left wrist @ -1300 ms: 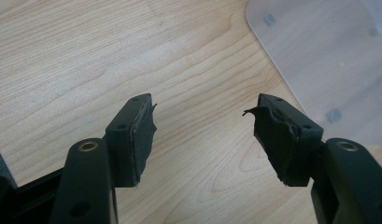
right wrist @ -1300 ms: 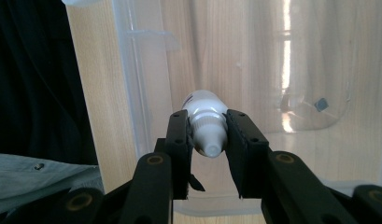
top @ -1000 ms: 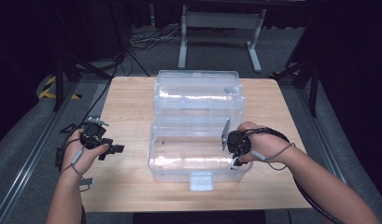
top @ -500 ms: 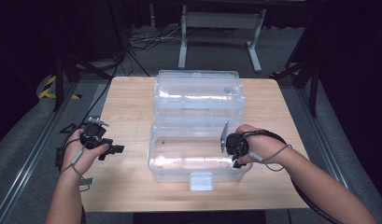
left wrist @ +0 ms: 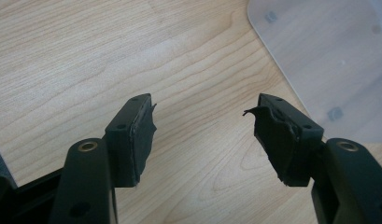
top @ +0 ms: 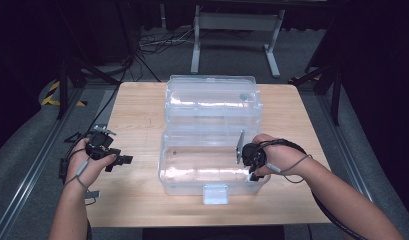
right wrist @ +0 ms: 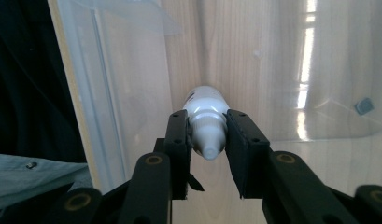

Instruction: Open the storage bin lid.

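We see a clear plastic box [top: 212,150] lying open mid-table [top: 142,120], our right gripper [right wrist: 207,140] inside its front tray, jaws clamped on a small white bottle [right wrist: 205,114], our left gripper [left wrist: 202,135] over bare wood beside the box, jaws wide, holding nothing.

A clear bin [top: 212,172] with its lid [top: 210,97] thrown open toward the far edge fills the middle of the table [top: 137,125], from near the front edge almost to the far one. Bare wood runs down the left side, where the left gripper [top: 123,160] hangs with its jaws apart, and in a narrower strip down the right. The right gripper [right wrist: 206,140], pinching a white bottle [right wrist: 205,116], sits inside the bin, hemmed by its right wall.
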{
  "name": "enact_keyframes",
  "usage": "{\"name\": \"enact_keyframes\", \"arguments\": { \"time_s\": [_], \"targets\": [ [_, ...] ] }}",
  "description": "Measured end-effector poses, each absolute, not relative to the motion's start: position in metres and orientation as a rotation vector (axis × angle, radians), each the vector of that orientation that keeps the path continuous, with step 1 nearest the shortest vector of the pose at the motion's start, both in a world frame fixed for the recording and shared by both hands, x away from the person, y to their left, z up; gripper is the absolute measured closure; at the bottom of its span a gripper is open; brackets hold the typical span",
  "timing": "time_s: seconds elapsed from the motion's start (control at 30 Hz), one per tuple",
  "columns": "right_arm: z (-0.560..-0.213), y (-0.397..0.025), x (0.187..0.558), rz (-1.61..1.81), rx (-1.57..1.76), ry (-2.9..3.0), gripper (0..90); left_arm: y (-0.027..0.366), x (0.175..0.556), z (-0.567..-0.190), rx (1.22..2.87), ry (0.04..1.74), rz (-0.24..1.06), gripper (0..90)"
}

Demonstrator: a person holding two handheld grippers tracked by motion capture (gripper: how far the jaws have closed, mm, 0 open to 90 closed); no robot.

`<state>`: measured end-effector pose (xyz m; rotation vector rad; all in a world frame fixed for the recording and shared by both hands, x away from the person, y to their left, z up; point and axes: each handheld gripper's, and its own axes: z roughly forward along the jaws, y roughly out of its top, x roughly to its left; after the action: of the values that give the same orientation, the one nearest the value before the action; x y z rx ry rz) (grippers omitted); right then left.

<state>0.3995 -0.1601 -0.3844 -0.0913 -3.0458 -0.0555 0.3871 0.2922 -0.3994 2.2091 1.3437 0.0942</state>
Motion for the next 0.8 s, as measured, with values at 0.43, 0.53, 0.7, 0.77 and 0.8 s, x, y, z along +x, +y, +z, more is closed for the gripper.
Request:
{"name": "enact_keyframes", "arguments": {
  "time_s": [0.43, 0.53, 0.7, 0.77, 0.8],
  "targets": [
    [-0.361, -0.171, 0.396, -0.156, -0.123, -3.050, 60.8, 0.291, 0.389, -0.399, 2.205, 1.344, 0.089, 38.3],
    [-0.354, -0.174, 0.395, -0.180, -0.125, -3.056, 60.5, 0.289, 0.390, -0.399, 2.208, 1.341, 0.085, 38.3],
    [-0.347, -0.179, 0.394, -0.193, -0.145, -3.066, 60.3, 0.288, 0.392, -0.399, 2.209, 1.338, 0.086, 38.3],
    [-0.343, -0.182, 0.393, -0.201, -0.161, -3.067, 60.3, 0.288, 0.392, -0.399, 2.211, 1.336, 0.085, 38.3],
    [-0.341, -0.183, 0.393, -0.213, -0.162, -3.074, 60.3, 0.288, 0.392, -0.399, 2.213, 1.336, 0.085, 38.3]
  ]
}}
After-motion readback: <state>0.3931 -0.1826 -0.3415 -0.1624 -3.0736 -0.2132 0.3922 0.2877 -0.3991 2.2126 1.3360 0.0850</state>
